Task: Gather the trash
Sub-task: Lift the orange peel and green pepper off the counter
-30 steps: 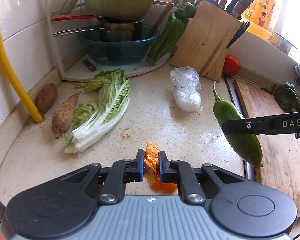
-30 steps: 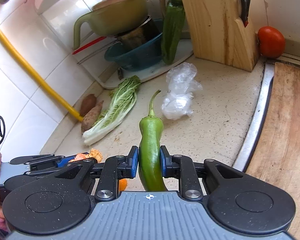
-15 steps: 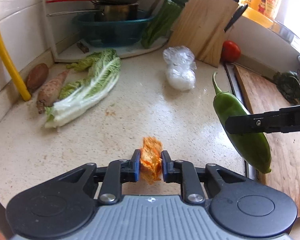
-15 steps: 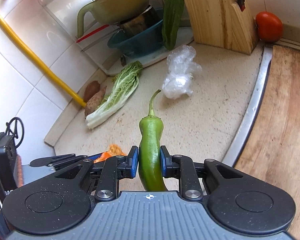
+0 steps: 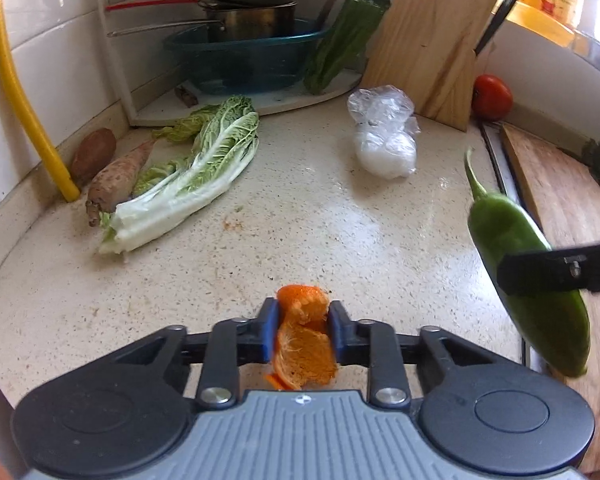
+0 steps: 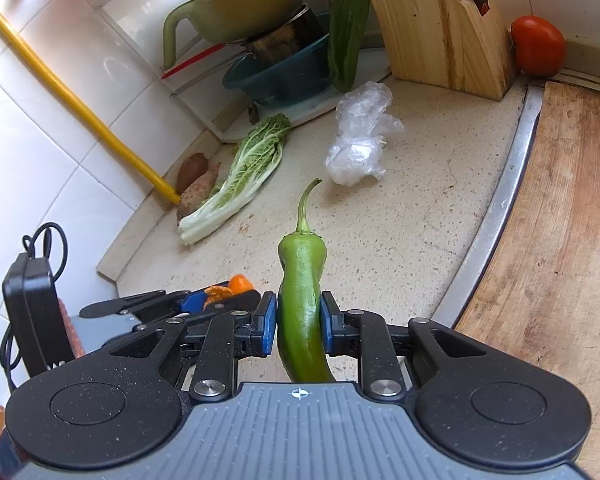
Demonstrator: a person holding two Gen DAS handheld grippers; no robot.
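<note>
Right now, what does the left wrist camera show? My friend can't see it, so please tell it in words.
The left gripper is shut on a piece of orange peel above a speckled counter. To the right, a green pepper is held up by the other gripper. Farther back lie a cabbage leaf, a crumpled plastic bag, a knife block and a tomato.

Green pepper (image 6: 300, 300) pinched in the right gripper (image 6: 298, 322), lifted over the speckled counter (image 6: 420, 208).
Its stem points at a crumpled plastic bag (image 6: 360, 140); at left, the left gripper (image 6: 220, 300) clamps orange peel (image 6: 232, 286).
</note>
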